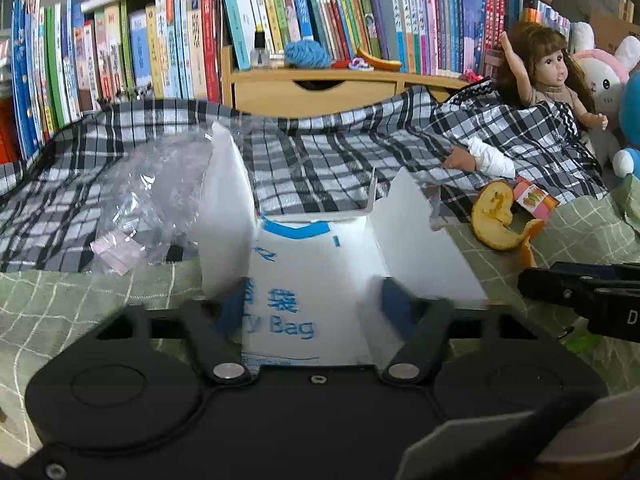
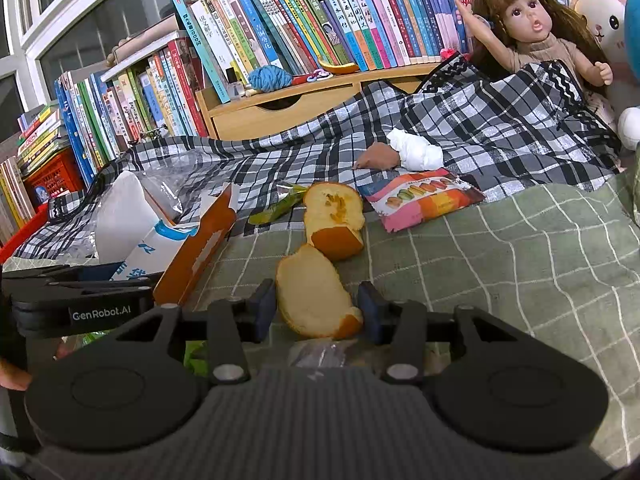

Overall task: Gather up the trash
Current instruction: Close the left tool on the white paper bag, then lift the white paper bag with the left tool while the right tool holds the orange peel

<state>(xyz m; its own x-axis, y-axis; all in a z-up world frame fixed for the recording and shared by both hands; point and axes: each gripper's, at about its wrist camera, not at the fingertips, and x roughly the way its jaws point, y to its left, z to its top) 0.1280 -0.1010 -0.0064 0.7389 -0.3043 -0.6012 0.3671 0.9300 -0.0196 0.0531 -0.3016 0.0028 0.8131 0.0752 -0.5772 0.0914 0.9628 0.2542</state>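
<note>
Black hand-held gripper point(image 2: 316, 308), blue pads point(image 2: 264, 306), 2 silver screws.

My claw point(image 2: 317, 310) is matt black plastic; the peel point(image 2: 316, 304) looks rough, the blanket point(image 2: 520, 264) soft cloth, the wrapper point(image 2: 420, 198) glossy.

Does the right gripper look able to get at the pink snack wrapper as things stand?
Probably not yet: the right gripper is shut on an orange peel, and another peel lies before the pink snack wrapper.

Green-checked bedcover point(image 2: 500, 272); perhaps orange carton point(image 2: 196, 256)
</note>
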